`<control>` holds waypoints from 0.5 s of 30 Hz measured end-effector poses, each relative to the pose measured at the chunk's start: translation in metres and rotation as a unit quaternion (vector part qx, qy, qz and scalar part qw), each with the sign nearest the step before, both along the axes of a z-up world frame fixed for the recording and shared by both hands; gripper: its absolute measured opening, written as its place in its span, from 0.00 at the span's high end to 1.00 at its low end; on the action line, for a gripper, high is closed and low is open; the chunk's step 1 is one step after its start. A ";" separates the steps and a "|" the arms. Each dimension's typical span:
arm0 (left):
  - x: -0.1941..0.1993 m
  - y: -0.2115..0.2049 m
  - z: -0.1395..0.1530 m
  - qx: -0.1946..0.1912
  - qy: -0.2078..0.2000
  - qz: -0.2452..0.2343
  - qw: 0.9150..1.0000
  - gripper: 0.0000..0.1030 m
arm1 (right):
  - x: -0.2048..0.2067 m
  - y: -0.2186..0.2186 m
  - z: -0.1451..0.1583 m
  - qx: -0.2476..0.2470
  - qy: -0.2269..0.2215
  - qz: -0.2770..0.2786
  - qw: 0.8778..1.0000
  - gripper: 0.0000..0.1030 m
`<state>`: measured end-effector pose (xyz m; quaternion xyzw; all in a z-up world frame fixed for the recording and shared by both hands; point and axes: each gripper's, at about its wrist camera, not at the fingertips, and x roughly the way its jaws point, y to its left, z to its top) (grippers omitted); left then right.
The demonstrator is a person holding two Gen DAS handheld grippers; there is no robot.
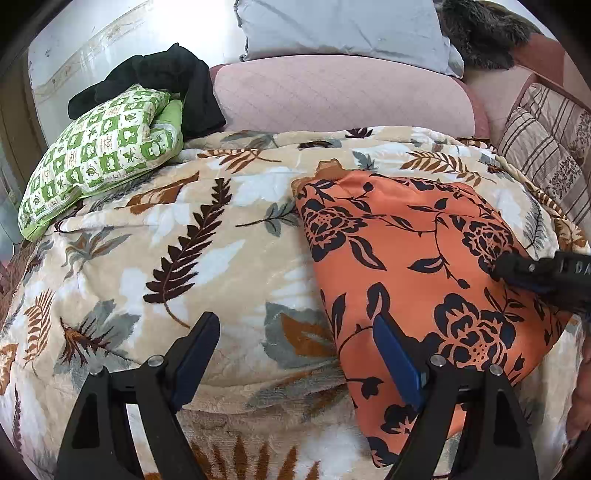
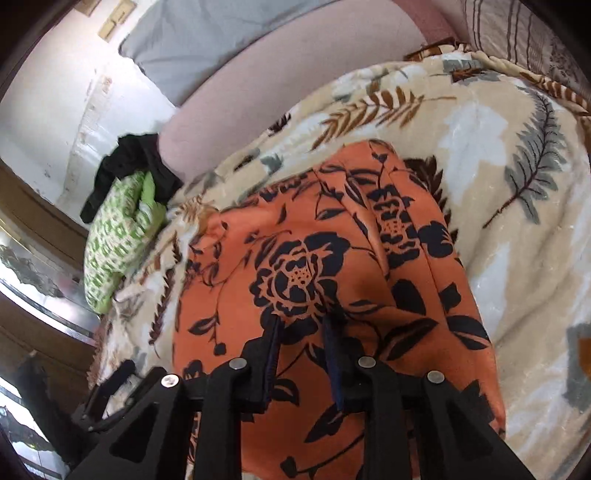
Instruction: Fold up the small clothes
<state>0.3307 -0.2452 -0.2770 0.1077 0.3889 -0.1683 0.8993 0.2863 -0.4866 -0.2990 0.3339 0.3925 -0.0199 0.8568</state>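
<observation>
Orange floral garment (image 1: pixel 417 258) folded on leaf-print blanket (image 1: pixel 207 236) — left tongs (image 1: pixel 295 332) agape.

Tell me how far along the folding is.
Done: the orange floral garment lies in a compact folded shape on the leaf-print blanket. In hand: the right gripper is over the garment, jaws narrowly apart; whether it pinches fabric is unclear. The left gripper is open at the garment's edge. Left: the black clothing heaped behind the green pillow is unfolded.

Leaf-print blanket (image 1: pixel 207 236); green checked pillow (image 1: pixel 99 155); grey pillow (image 1: pixel 343 29); striped cushion (image 1: pixel 546 155).
</observation>
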 end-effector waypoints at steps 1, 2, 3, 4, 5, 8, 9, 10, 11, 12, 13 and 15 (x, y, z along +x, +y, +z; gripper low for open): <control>0.000 0.000 0.000 0.002 -0.001 0.000 1.000 0.17 | 0.000 -0.001 0.002 0.005 0.001 -0.001 1.000 0.74; 0.000 -0.001 0.000 0.002 -0.002 -0.001 1.000 0.17 | -0.002 -0.003 0.005 0.011 -0.004 -0.005 1.000 0.74; 0.000 -0.001 0.000 0.002 -0.002 -0.001 1.000 0.17 | -0.004 -0.004 0.007 0.014 -0.014 -0.009 1.000 0.74; 0.000 -0.001 0.000 0.001 -0.002 -0.002 1.000 0.17 | -0.007 -0.006 0.011 0.013 -0.025 -0.012 1.000 0.74; 0.000 -0.001 0.000 0.001 -0.002 -0.002 1.000 0.17 | -0.009 -0.008 0.015 0.008 -0.034 -0.017 0.999 0.74; 0.000 -0.002 -0.001 0.004 0.001 -0.001 1.000 0.17 | -0.015 -0.013 0.022 0.010 -0.056 -0.025 0.998 0.74; 0.000 -0.003 -0.001 0.005 0.002 -0.002 1.000 0.17 | -0.014 -0.014 0.022 0.011 -0.054 -0.024 0.998 0.74; 0.000 -0.003 -0.001 0.005 0.002 -0.002 1.000 0.17 | -0.011 -0.014 0.018 0.008 -0.040 -0.022 0.999 0.74; 0.001 -0.004 -0.003 0.008 0.003 -0.003 1.000 0.17 | -0.005 -0.013 0.010 0.007 -0.016 -0.013 1.000 0.73; 0.001 -0.005 -0.003 0.009 0.004 -0.004 1.000 0.17 | -0.001 -0.012 0.002 0.008 0.002 -0.001 1.000 0.73; 0.001 -0.006 -0.004 0.010 0.004 -0.005 1.000 0.17 | -0.001 -0.010 0.001 0.005 -0.002 0.000 1.000 0.73; 0.001 -0.006 -0.004 0.010 0.003 -0.005 1.000 0.17 | -0.002 -0.009 0.006 0.001 -0.006 0.002 1.000 0.74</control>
